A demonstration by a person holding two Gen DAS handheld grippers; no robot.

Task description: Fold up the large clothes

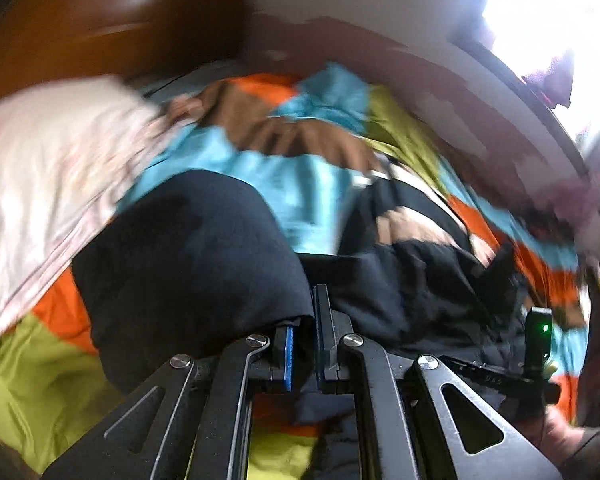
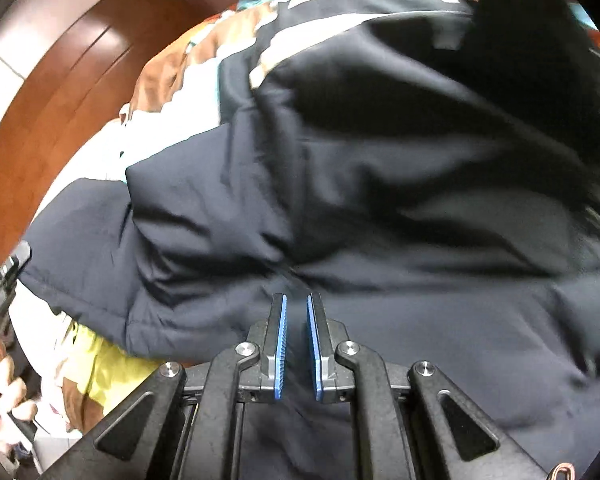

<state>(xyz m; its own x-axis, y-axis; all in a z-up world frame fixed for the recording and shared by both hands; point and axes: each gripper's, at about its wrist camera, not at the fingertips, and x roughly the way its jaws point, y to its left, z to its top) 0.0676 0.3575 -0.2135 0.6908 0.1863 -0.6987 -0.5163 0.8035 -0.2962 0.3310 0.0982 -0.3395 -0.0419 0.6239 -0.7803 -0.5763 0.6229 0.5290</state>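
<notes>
A large black padded jacket [image 1: 188, 256] lies on a bed and fills most of the right wrist view [image 2: 380, 184]. My left gripper [image 1: 305, 320] is shut on a fold of the jacket; the dark cloth drapes over its left finger. My right gripper [image 2: 297, 316] is shut on the jacket, with black cloth running between its blue pads. The other gripper shows at the right edge of the left wrist view [image 1: 538, 344] with a green light. The jacket has white and tan stripes [image 2: 300, 40] near its far end.
A patchwork quilt [image 1: 260, 168] in blue, orange, brown and green covers the bed. A pale floral cloth [image 1: 48, 168] lies at the left. A brown wooden headboard [image 1: 100, 24] stands behind. A bright window [image 1: 552, 4] is at the upper right.
</notes>
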